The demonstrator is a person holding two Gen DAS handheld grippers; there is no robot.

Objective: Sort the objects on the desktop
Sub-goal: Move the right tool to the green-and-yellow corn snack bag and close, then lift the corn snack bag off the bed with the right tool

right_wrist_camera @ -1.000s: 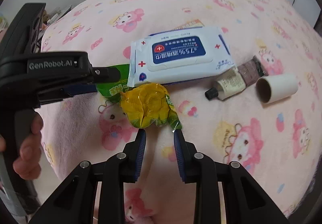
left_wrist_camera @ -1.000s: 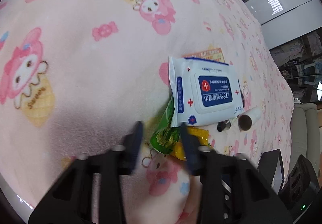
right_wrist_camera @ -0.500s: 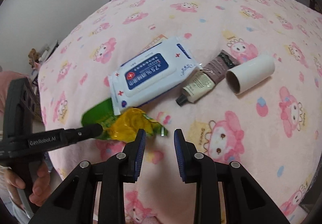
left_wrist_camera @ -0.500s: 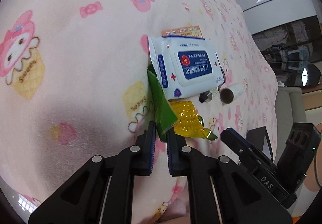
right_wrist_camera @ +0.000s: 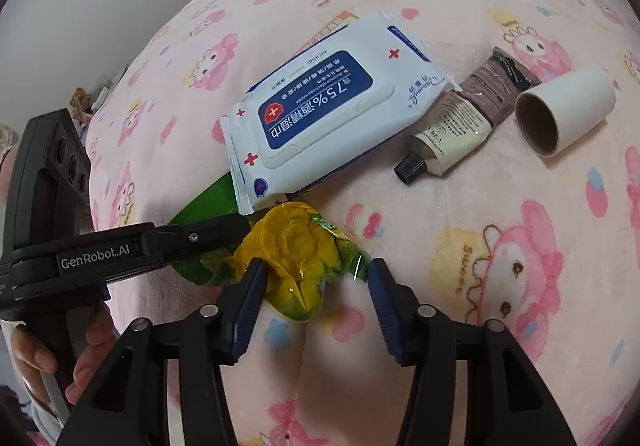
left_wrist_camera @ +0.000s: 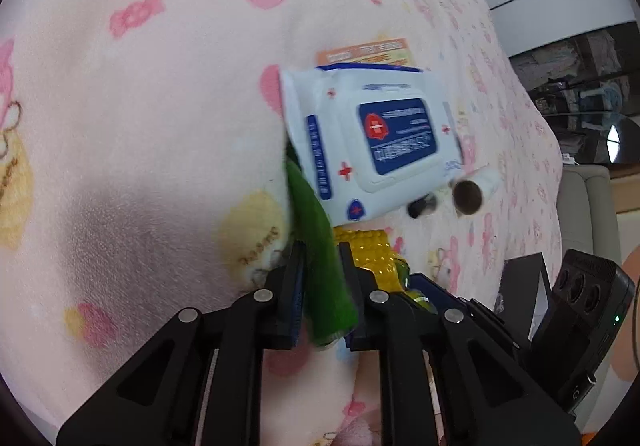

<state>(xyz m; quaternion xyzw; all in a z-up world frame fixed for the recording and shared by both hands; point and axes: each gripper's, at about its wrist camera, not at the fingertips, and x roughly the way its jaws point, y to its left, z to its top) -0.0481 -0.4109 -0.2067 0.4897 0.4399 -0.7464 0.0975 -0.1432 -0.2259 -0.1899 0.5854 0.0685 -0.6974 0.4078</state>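
While the left tongs (left_wrist_camera: 322, 266) stay clamped on the flat green foil packet (left_wrist_camera: 320, 246), half tucked under the white-and-blue wet-wipes pack (right_wrist_camera: 320, 113), the right tongs (right_wrist_camera: 314, 278) have swung down and are opening around the crumpled yellow-green snack wrapper (right_wrist_camera: 300, 254) on the pink cartoon-print blanket (right_wrist_camera: 500, 266), likely readying a second pickup in the sort.

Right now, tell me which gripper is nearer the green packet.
Left. The left gripper is closing on the green packet, which lies between its fingers. The right gripper is opening around the yellow wrapper beside it.
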